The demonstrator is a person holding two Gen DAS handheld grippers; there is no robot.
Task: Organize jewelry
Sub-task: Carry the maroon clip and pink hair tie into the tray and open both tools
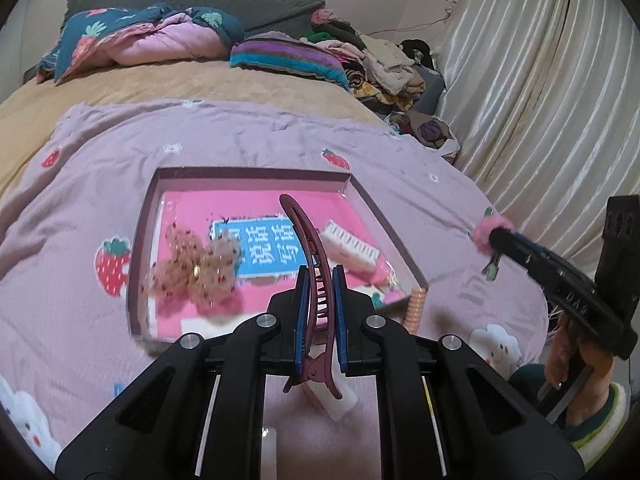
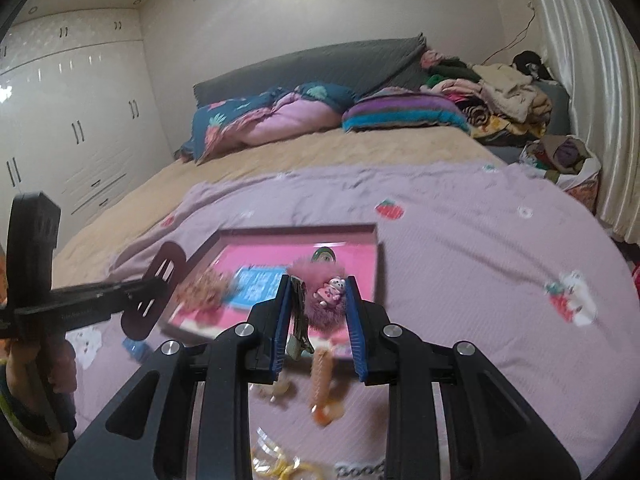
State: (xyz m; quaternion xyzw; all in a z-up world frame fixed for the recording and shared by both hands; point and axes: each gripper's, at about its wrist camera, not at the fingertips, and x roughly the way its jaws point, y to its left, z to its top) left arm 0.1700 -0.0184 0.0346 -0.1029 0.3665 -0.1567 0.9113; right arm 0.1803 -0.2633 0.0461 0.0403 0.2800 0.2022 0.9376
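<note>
The left gripper (image 1: pixel 320 292) has its blue-padded jaws pressed tight on a long, curved maroon plastic hair clip (image 1: pixel 316 264), toothed along its inner edge, whose tip arcs up and forward past the pads while its hinged end hangs behind them. Ahead of and below this claw lies a shallow box lid (image 1: pixel 256 174) with brown walls and a glossy pink floor bearing a blue label with white Chinese characters, too distorted to read. Inside it, left of the claw, sits a sheer, speckled fabric bow (image 1: pixel 196 270); just right of the fingertips lies a white comb-like clip (image 1: pixel 352 246). A peach spiral hair tie (image 1: pixel 414 306) leans at the lid's near right corner.

The right gripper (image 2: pixel 318 308) is nearly closed on a fluffy pink pom-pom clip (image 2: pixel 320 276) with a small cartoon figure and a metal clasp against the left pad. No earlier frame shows its jaws otherwise. Below it, another peach coil (image 2: pixel 322 376) rests on the mauve strawberry-print quilt (image 2: pixel 460 248). No brand names are legible.
</note>
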